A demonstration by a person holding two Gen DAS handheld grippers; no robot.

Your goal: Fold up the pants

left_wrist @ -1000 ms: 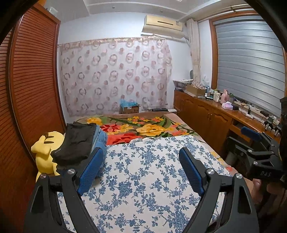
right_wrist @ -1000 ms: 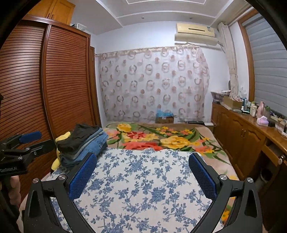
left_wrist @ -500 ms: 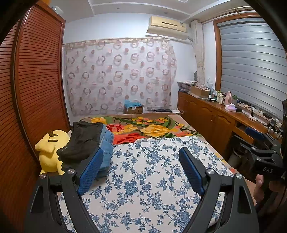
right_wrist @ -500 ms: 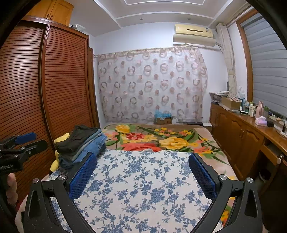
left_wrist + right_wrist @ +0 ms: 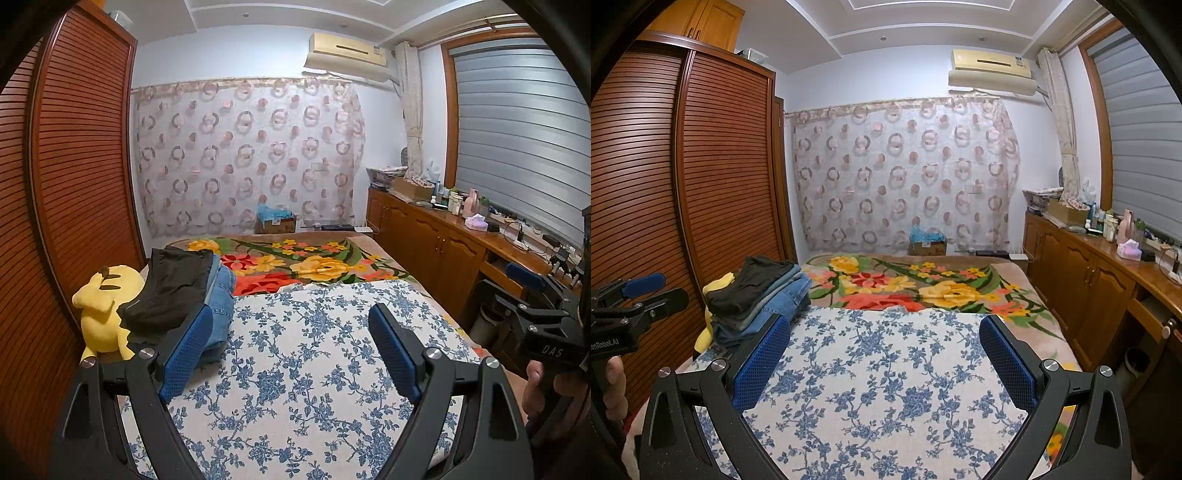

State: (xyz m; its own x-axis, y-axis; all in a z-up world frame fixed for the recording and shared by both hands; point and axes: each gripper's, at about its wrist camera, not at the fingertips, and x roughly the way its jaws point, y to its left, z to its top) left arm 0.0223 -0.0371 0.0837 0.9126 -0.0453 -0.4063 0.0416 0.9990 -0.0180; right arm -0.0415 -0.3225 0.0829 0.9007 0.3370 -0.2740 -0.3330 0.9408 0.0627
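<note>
A stack of folded pants (image 5: 181,291) lies at the left edge of the bed, dark pants on top of blue jeans; it also shows in the right wrist view (image 5: 757,295). My left gripper (image 5: 291,339) is open and empty, held above the blue-flowered sheet (image 5: 314,369), to the right of the stack. My right gripper (image 5: 886,354) is open and empty above the same sheet (image 5: 886,387). Each gripper shows at the edge of the other's view: the right one (image 5: 532,306) and the left one (image 5: 635,299).
A yellow plush toy (image 5: 105,314) sits left of the stack against the slatted wardrobe (image 5: 74,184). A flowered blanket (image 5: 295,266) covers the far half of the bed. A wooden cabinet (image 5: 443,251) with bottles runs along the right. A cardboard box (image 5: 275,221) stands by the curtain.
Both grippers have tilted up and drawn back a little; the bed and the stack sit lower in the views. Both stay open and empty.
</note>
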